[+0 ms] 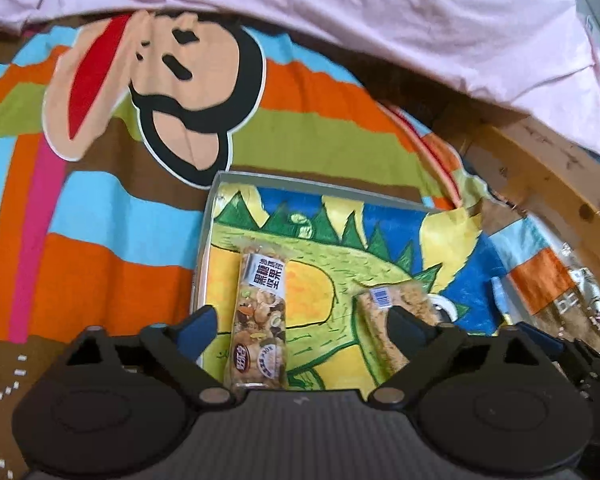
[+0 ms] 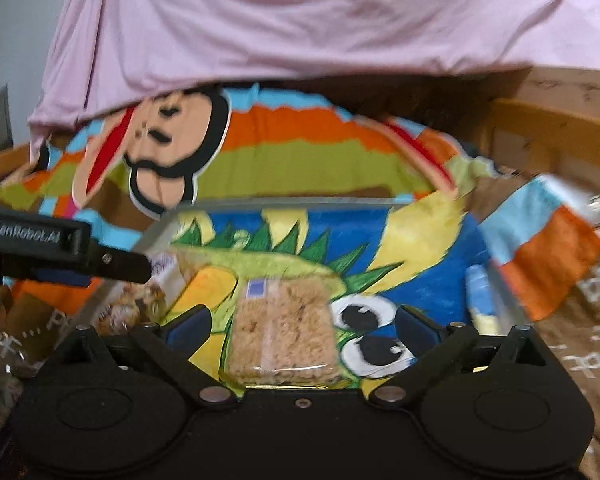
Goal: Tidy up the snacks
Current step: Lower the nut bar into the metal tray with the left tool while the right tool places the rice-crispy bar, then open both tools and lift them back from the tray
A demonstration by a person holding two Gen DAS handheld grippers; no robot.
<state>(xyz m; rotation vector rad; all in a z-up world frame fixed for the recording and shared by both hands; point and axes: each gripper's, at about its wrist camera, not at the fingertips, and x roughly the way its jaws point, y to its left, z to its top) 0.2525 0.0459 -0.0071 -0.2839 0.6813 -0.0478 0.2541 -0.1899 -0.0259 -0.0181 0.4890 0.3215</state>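
A shallow tray (image 1: 216, 216) (image 2: 300, 202) with a dinosaur picture on its floor lies on the blanket. In it, a nut bar (image 1: 262, 316) (image 2: 140, 300) in a clear wrapper lies lengthwise on the left. A pale grain bar (image 2: 282, 332) (image 1: 374, 320) with a barcode lies to its right. My left gripper (image 1: 304, 326) is open, its fingers wide on either side of the nut bar and not touching it. My right gripper (image 2: 304, 326) is open too, straddling the grain bar with gaps on both sides. One left-gripper finger (image 2: 120, 266) shows in the right wrist view.
A striped blanket with a cartoon monkey (image 1: 160, 92) covers the bed, with pink cloth (image 1: 380, 20) bunched beyond it. A wooden bed frame (image 1: 548, 176) runs along the right. Wrapped snacks (image 1: 588, 296) lie right of the tray. A small blue packet (image 2: 482, 300) lies by the tray's right rim.
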